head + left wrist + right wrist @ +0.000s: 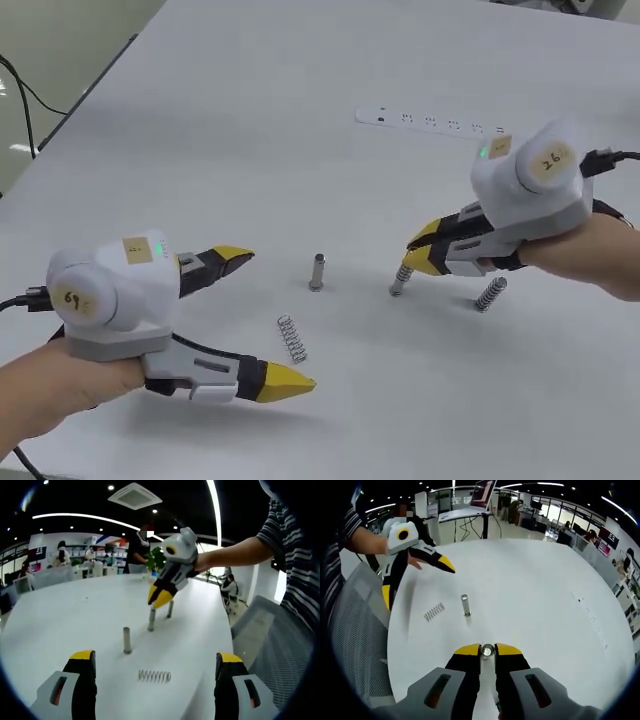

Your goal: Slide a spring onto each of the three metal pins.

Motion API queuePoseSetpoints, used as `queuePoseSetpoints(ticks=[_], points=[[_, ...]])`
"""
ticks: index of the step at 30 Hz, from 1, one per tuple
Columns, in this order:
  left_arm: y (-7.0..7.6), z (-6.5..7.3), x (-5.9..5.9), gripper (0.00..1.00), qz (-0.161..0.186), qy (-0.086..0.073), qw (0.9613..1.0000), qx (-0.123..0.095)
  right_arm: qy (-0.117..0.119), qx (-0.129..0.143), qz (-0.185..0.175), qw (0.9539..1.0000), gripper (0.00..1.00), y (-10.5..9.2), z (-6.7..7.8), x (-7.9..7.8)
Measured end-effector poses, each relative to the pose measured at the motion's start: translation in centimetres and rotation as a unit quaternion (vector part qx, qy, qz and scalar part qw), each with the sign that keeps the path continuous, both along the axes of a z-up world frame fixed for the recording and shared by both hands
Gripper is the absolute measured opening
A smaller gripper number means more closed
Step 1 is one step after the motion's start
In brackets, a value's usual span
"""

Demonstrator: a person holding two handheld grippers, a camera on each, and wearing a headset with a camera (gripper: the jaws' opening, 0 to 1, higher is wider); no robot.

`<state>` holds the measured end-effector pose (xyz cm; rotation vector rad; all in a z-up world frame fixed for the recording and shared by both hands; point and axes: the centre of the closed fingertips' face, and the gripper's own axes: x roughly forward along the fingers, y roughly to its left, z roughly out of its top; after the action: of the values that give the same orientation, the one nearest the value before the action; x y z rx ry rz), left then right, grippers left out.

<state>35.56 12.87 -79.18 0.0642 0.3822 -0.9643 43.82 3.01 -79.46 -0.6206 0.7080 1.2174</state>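
1. Holding the left tongs spread wide just above the near part of the tabletop, with nothing between the yellow tips.
2. Pinching the right tongs down to a narrow slit on the round metal top of the sprung pin; whether they are biting on the coil or on the pin itself, cannot tell.
3. Finding the loose spring lying on its side on the tabletop, just ahead of the left tongs and in line with the gap between their tips, touching neither tip.
4. Finding the bare pin standing upright just beyond the loose spring, between the two tongs and apart from both.
5. Finding the third pin, wearing a coil, just to the right of the sprung pin and tucked below the body of the right tongs.
6. Noting a white power strip lying flat far back on the tabletop, well apart from the pins.
7. Working on a plain white matte surface with a rounded edge, seen in both gripper views.
8. Sitting in an open office: strip lights and a ceiling vent overhead, desks and people in the distance, a grey mesh chair beside the tabletop's edge, and a laptop on another table behind.
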Motion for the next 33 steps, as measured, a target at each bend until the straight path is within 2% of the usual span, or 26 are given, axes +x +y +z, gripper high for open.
queuePoseSetpoints(ticks=[10, 14, 33], points=[[-0.1, 0.0, 0.1, 0.97, -0.002, 0.001, 1.0000, -0.001, 0.001, -0.007, -0.003, 1.0000, 0.08, 0.0, -0.9, -0.1], [-0.1, 0.0, 0.1, 0.97, -0.001, 0.001, 1.0000, -0.001, -0.009, -0.011, -0.002, 0.9999, 0.08, -0.1, -1.2, -0.1], [-0.2, 0.0, -0.2, 0.96, -0.002, 0.002, 1.0000, -0.001, -0.017, -0.025, -0.002, 0.9995, 0.08, -0.3, -2.6, -0.3]])
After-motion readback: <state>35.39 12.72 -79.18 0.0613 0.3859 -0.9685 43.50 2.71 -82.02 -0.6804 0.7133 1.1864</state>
